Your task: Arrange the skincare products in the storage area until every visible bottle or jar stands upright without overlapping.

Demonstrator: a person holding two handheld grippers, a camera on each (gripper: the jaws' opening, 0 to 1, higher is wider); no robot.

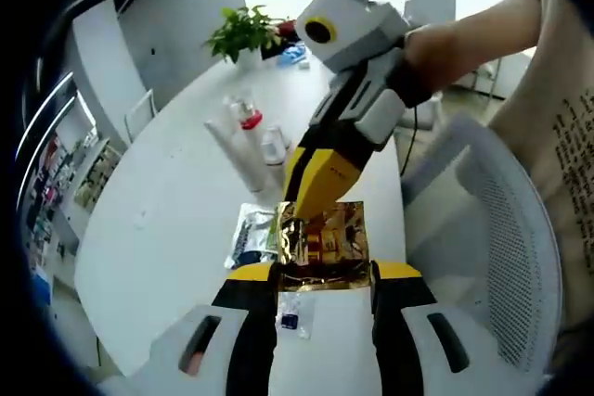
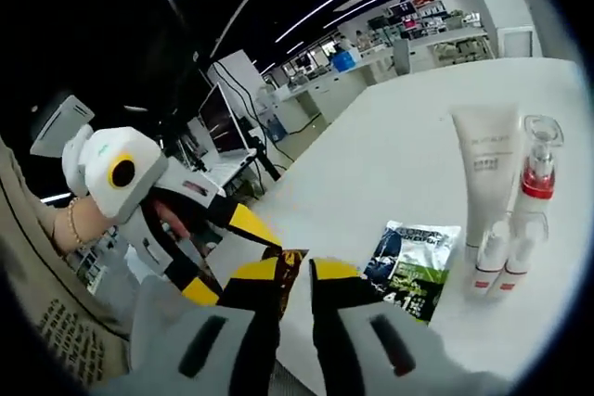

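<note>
Both grippers clamp one gold foil sachet (image 1: 324, 246); in the left gripper view the left gripper (image 1: 325, 275) has its yellow-tipped jaws drawn in on the sachet's near edge; the right gripper (image 1: 317, 194) comes in from upper right, its yellow tip pressed on the sachet's far edge; a person's bare forearm (image 1: 473, 30) runs behind it; sachet crinkled, lifted off the white table (image 1: 167, 220).

In the right gripper view the right gripper (image 2: 295, 277) has its jaws nearly together, a sliver of the gold sachet (image 2: 290, 261) between them; the left gripper (image 2: 186, 220) sits at left, its yellow tip touching the same sachet; a beaded bracelet (image 2: 70, 222) shows on the wrist behind it.

Skincare items: a dark sachet with green print (image 2: 414, 266) lies flat on the table just right of the right gripper's jaws; same sachet (image 1: 252, 235) sits just left of the gold one in the left gripper view; a white tube (image 2: 486, 166) lies flat; a clear pump bottle with red band (image 2: 539, 162) lies beside it, touching or nearly so; two small white bottles with red labels (image 2: 501, 264) lie side by side at the tube's near end; none upright.

A small clear packet (image 1: 291, 315) lies on the table between the left gripper's jaws; a potted green plant (image 1: 243, 32) stands at the table's far end; a white mesh chair (image 1: 506, 229) is at right.
</note>
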